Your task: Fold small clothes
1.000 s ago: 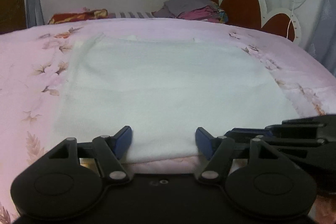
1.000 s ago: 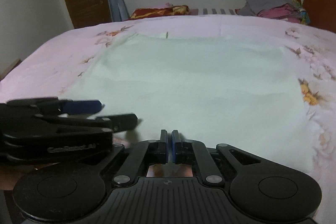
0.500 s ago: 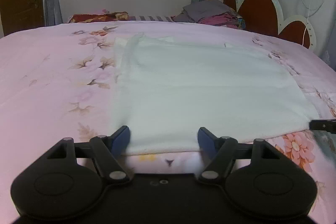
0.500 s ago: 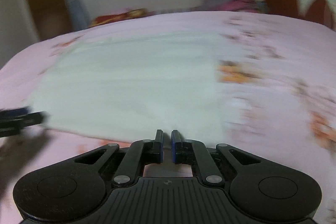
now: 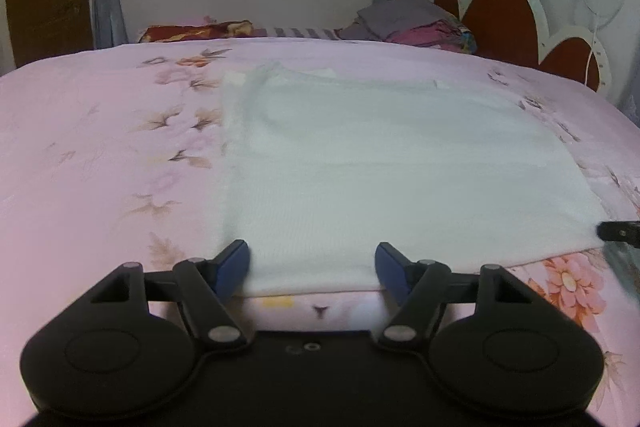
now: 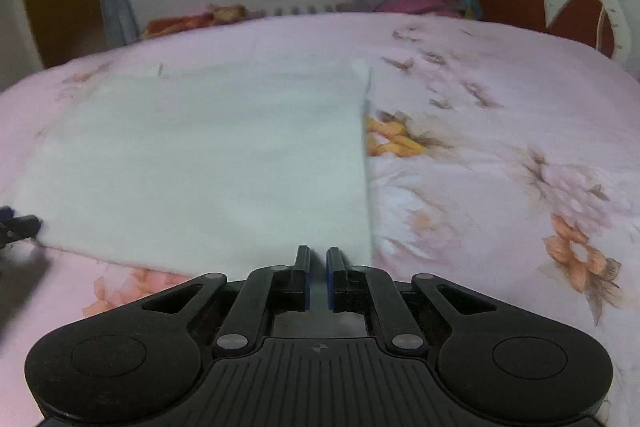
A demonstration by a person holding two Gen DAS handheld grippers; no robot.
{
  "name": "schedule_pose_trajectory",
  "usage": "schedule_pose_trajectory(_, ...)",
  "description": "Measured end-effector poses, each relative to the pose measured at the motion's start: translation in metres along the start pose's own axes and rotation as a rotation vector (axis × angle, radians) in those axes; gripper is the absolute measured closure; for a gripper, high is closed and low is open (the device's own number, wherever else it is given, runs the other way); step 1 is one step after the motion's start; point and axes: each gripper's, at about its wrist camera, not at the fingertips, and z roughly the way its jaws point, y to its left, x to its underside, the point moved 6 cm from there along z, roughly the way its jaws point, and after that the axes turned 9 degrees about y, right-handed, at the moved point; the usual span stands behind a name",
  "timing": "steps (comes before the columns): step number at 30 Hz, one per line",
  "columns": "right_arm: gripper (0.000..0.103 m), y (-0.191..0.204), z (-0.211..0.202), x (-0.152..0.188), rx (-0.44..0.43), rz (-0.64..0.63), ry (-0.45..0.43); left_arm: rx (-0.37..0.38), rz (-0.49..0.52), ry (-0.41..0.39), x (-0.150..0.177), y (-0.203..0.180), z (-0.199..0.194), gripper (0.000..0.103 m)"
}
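Note:
A white folded garment (image 5: 380, 167) lies flat on the pink flowered bedsheet (image 5: 100, 155); it also shows in the right wrist view (image 6: 208, 163). My left gripper (image 5: 312, 267) is open, its blue-tipped fingers astride the garment's near left corner. My right gripper (image 6: 318, 267) has its jaws a narrow gap apart at the garment's near right corner, with white cloth showing between them; I cannot tell if it pinches the cloth. The right gripper's tip (image 5: 618, 235) shows at the left view's right edge.
A pile of folded clothes (image 5: 416, 23) sits at the far right of the bed by the red-and-white headboard (image 5: 504, 19). A red patterned pillow (image 5: 196, 29) lies at the far edge under the window. The left gripper's tip (image 6: 16, 225) shows at the right view's left edge.
Both grippers moved apart along the near edge, left toward the left corner, right toward the right corner. The right jaws opened slightly from fully shut.

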Motion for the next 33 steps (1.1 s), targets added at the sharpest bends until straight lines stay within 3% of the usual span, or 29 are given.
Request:
schedule_pose_trajectory(3,0.098,0.0,-0.006,0.001,0.033,-0.047,0.009,0.004,0.005,-0.004,0.001,0.002,-0.001,0.034)
schedule_pose_trajectory(6,0.098,0.004,-0.013,-0.005,-0.012,-0.014,-0.027,-0.008,0.009,-0.006,0.002,0.0,0.0,0.034)
schedule_pose_trajectory(8,0.098,-0.004,0.0,0.001,0.0,0.004,0.022,-0.014,0.01,0.002,0.001,-0.002,-0.002,0.034)
schedule_pose_trajectory(11,0.098,0.012,-0.003,-0.003,0.06,-0.116,0.077,-0.009,-0.012,0.01,0.001,-0.001,-0.003,0.034)
schedule_pose_trajectory(14,0.098,0.011,-0.014,-0.009,0.021,-0.063,0.003,-0.011,-0.029,0.014,0.002,-0.001,-0.003,0.034)
schedule_pose_trajectory(16,0.098,0.006,0.004,0.001,0.058,-0.055,0.075,-0.021,-0.02,0.021,0.002,-0.002,-0.003,0.034)
schedule_pose_trajectory(23,0.098,0.002,0.004,0.002,0.024,-0.061,0.059,-0.031,0.0,0.018,0.003,-0.004,-0.001,0.033)
schedule_pose_trajectory(28,0.098,0.009,0.001,0.008,0.059,-0.113,0.015,-0.026,0.009,0.006,0.006,-0.004,-0.001,0.033)
schedule_pose_trajectory(33,0.098,0.01,0.003,0.006,0.069,-0.123,0.026,0.011,0.02,0.013,0.006,0.0,-0.003,0.03)
